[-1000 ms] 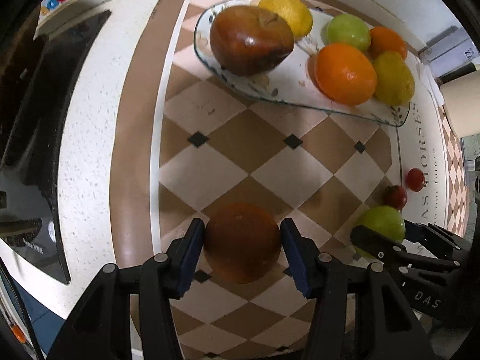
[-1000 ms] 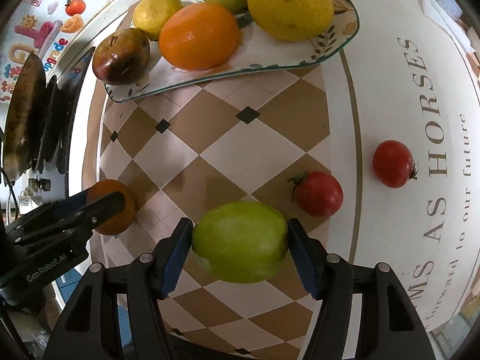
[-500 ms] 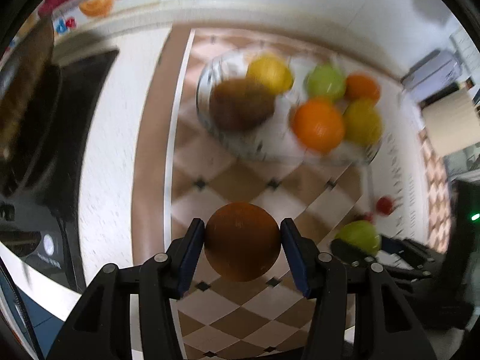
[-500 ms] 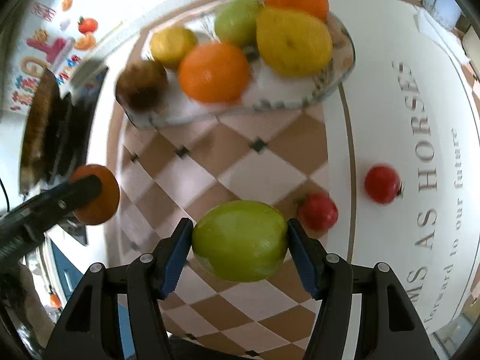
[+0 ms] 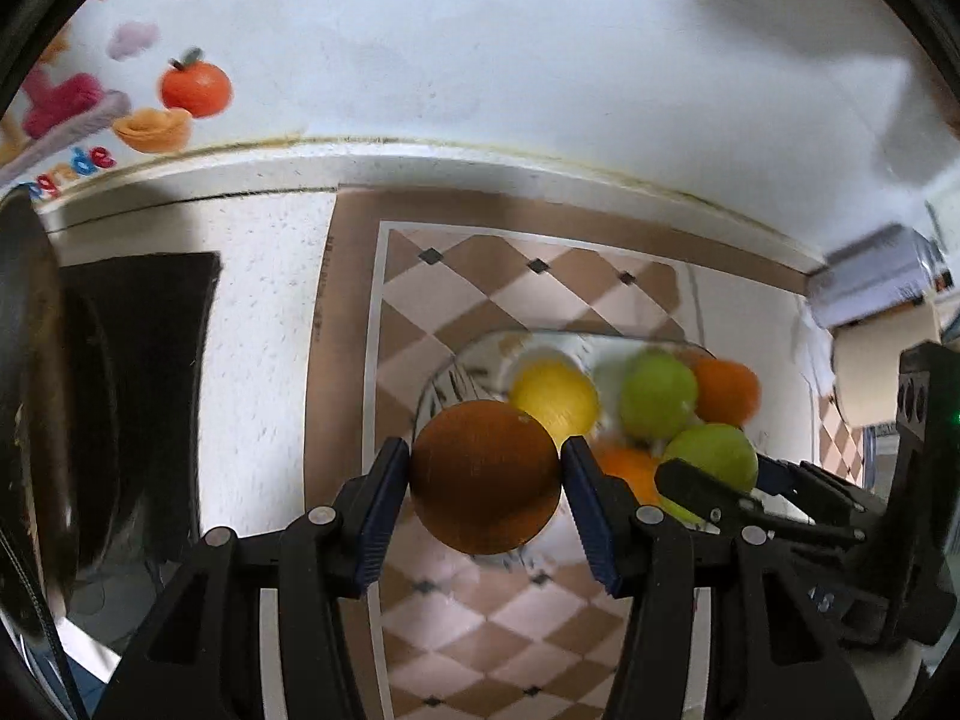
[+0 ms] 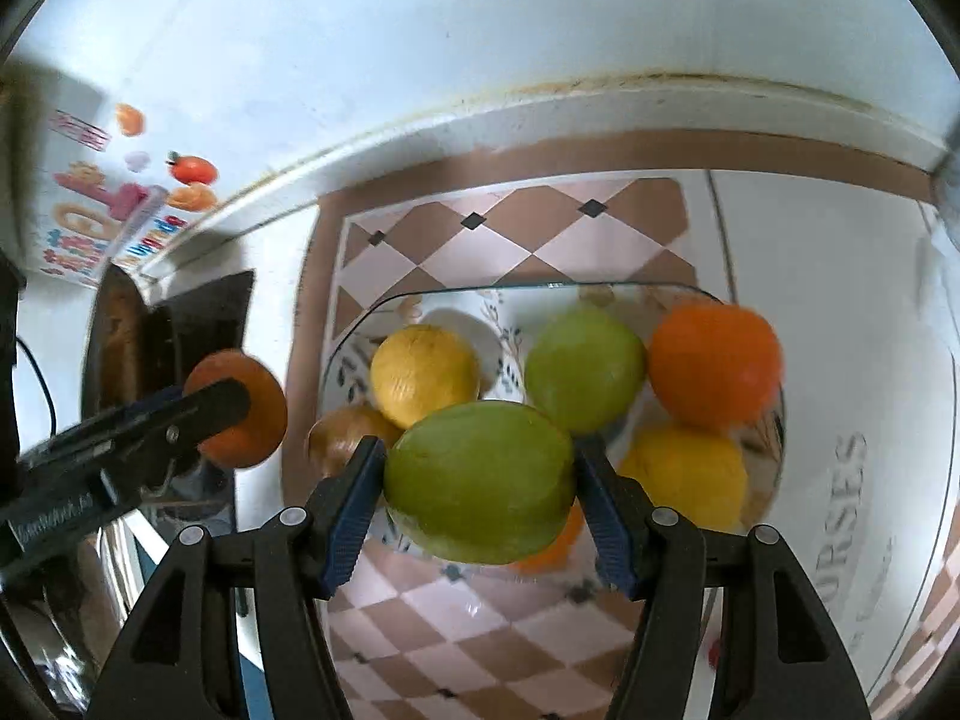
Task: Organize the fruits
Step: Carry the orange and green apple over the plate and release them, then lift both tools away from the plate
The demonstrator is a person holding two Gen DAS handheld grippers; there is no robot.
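Checkered tablecloth [image 6: 600, 240] is covering the counter and carrying the glass fruit plate [image 6: 384, 306], which is acting as the collection point: every loose fruit is presumably going there.

Plate is already filling up: orange [image 6: 714, 366], green apple [image 6: 585, 369], two lemons [image 6: 423, 375] [image 6: 684, 474], a brownish fruit [image 6: 342, 438] at the left edge, plus another orange mostly hidden under the carried fruit. Free space looks to be mainly at the left-rear patch of the plate.

Right gripper [image 6: 480, 480] is clamping a green mango-like fruit [image 6: 480, 480], pads pressing both sides, jaws about half spread because the fruit is wide. It is hanging over the near edge of the plate, not resting on anything.

Left gripper [image 5: 483, 477] is clamping a dark orange [image 5: 483, 477], jaws narrower, pads tight on its flanks. In the right wrist view it is sitting just left of the plate rim, over the counter rather than over the glass.

Judgement: both are in the carry-to-plate step. Side grips on round fruit are leaving the underside free for setting down. Risk: placed fruit rolling into the pile or off the shallow rim.
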